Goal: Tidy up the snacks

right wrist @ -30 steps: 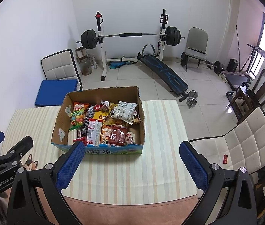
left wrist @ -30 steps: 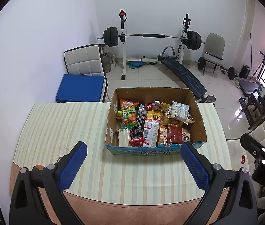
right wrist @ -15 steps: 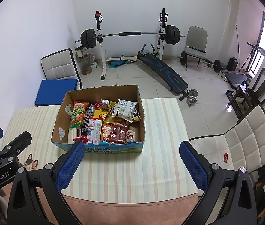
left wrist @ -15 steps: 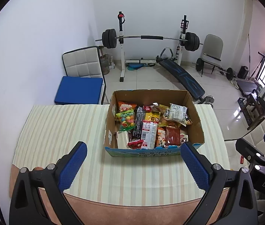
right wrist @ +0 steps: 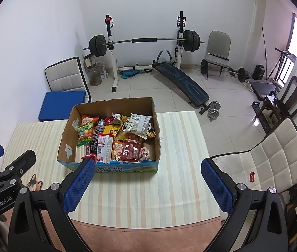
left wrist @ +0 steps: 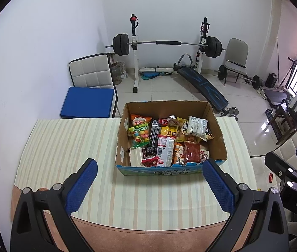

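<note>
Left wrist view: the left gripper (left wrist: 149, 187) was held with its blue pads spread wide and nothing between them; the right gripper (right wrist: 147, 185) was likewise spread and empty. Beyond both, toward twelve o'clock, the cardboard box (left wrist: 169, 169) was seen on the striped table (left wrist: 68, 147), with the snack packets (left wrist: 165, 138) packed inside. No packets were seen outside the box; whether sorting remained or was finished could not be settled.

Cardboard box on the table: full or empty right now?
Full. The cardboard box is open-topped and packed with snack packets across its whole floor.
</note>
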